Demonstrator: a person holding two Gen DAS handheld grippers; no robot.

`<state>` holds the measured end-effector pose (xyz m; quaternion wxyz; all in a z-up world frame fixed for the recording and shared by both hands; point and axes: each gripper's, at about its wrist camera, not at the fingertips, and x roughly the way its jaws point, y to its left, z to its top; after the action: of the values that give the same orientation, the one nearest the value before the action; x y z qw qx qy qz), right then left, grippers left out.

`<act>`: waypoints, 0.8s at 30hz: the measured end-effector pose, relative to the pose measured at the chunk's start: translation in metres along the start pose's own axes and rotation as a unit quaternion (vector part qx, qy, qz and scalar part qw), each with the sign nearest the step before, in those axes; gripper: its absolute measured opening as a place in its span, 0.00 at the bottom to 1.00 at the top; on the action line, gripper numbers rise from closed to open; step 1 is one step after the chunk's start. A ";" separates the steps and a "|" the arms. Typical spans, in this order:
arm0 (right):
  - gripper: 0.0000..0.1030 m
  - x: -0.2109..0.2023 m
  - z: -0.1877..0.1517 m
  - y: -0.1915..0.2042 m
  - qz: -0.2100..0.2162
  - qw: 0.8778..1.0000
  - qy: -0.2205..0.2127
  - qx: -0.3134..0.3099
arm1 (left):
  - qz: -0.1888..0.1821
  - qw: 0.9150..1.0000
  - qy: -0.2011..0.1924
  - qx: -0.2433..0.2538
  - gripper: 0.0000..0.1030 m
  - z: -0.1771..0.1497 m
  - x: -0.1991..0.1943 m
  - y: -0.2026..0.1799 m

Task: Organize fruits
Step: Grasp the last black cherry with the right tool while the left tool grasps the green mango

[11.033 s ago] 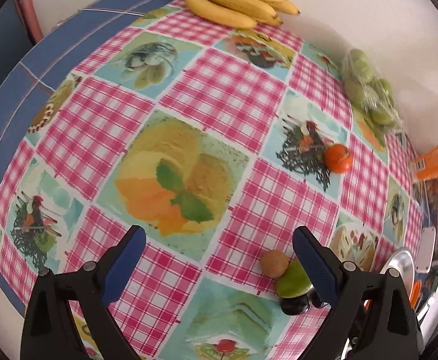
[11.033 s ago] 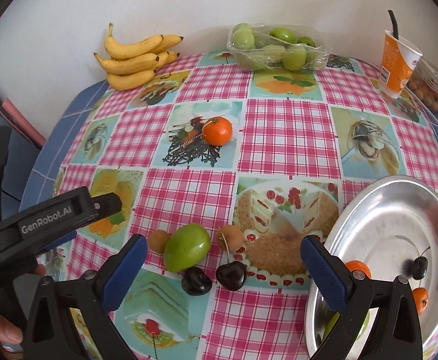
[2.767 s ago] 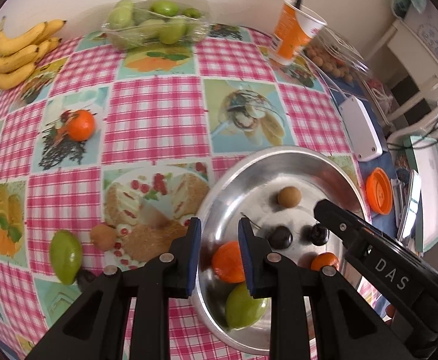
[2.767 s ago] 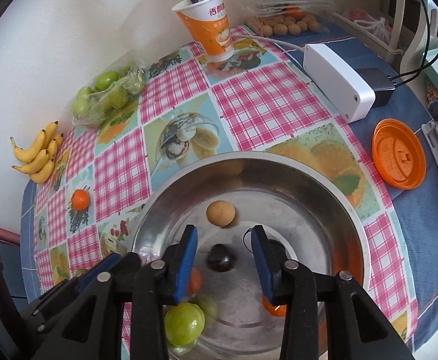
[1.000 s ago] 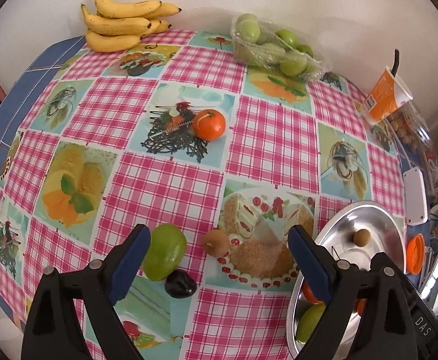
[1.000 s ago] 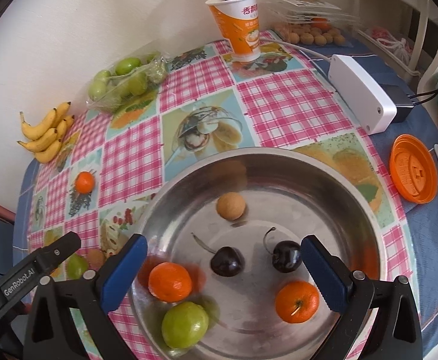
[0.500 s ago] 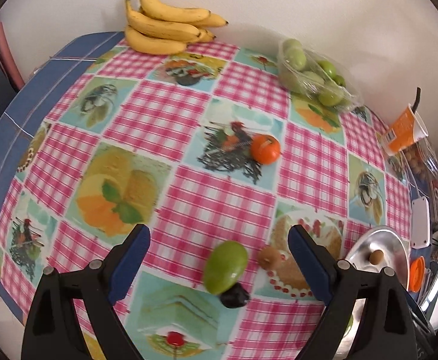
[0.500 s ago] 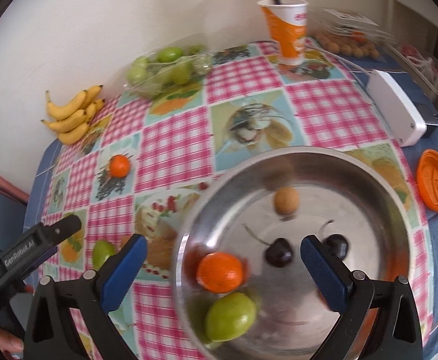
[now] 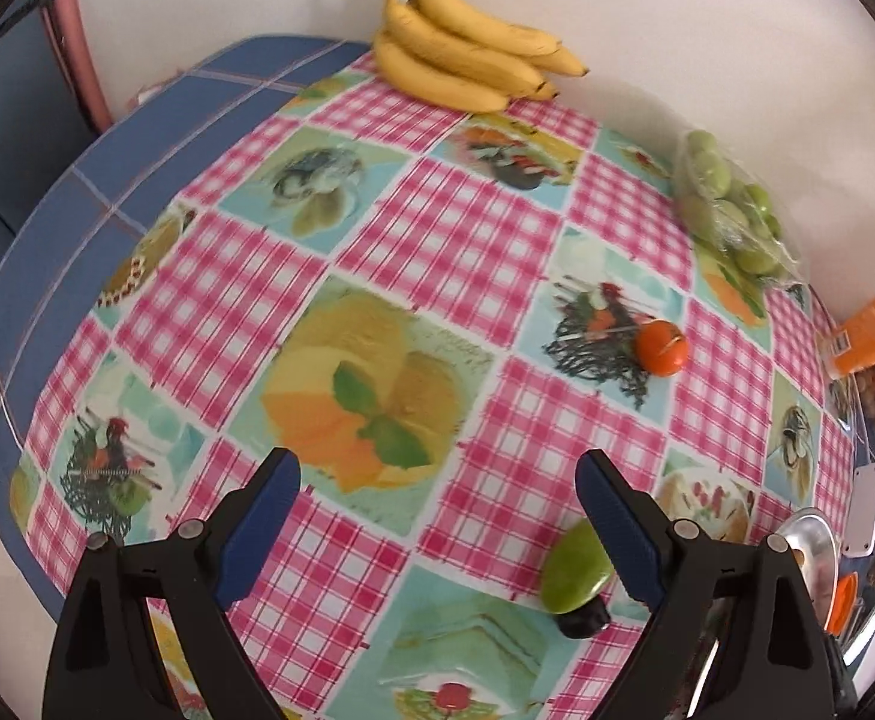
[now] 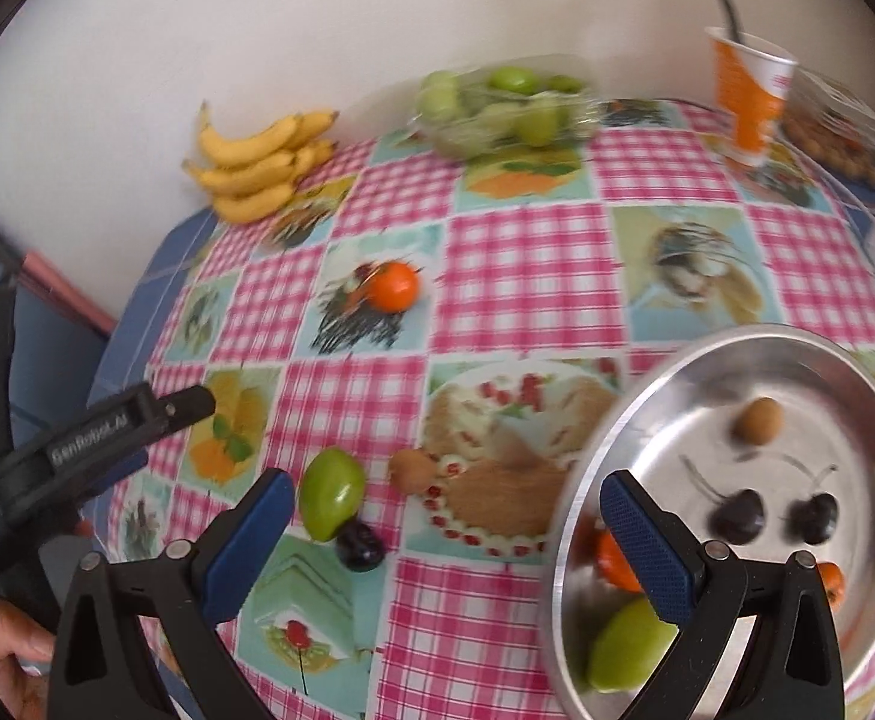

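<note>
The left hand-held gripper [image 9: 437,516] hangs above the bench [image 9: 449,252] with its blue-padded fingers spread wide apart and nothing between them. Its right pad sits just in front of a green mango [image 9: 575,564], which lies on the checked tablecloth [image 9: 497,420] touching a dark cherry [image 9: 584,621] on its near side. Farther off, a tangerine [image 9: 660,347] rests alone on a printed square, well apart from the mango. A bunch of bananas [image 9: 467,54] and a bag of green fruit [image 9: 731,216] lie along the wall, and an orange paper cup [image 9: 863,342] stands at the far right.

The right hand-held gripper [image 10: 443,528] is likewise wide open and empty, held over the edge of a steel bowl [image 10: 857,372]. In the bowl lie a brown longan [image 10: 758,420], two dark cherries [image 10: 737,516] with stems, a second green mango [image 10: 623,648], and two tangerines [image 10: 611,552], one partly hidden behind the right pad and one at the right side by the gripper's frame. On the cloth to the left of the bowl another longan [image 10: 410,471] sits near the mango and cherry. The view is motion-blurred.
</note>
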<state>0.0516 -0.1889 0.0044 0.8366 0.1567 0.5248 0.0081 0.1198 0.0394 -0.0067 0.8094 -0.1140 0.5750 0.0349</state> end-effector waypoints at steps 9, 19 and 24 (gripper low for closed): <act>1.00 0.028 -0.004 0.024 0.008 0.999 0.032 -0.019 | -0.006 0.999 0.046 -0.007 0.90 -0.005 0.027 0.007; 0.83 0.057 -0.018 0.033 -0.003 0.996 0.082 -0.039 | -0.007 0.996 0.088 0.006 0.90 -0.013 0.049 0.003; 0.71 0.068 -0.022 0.035 0.001 0.994 0.103 -0.048 | -0.013 0.996 0.093 0.001 0.90 -0.015 0.051 0.006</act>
<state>0.0676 -0.1376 -0.0544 0.7847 0.1148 0.6071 0.0500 0.1216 0.0383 -0.0607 0.7526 -0.1238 0.6466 0.0133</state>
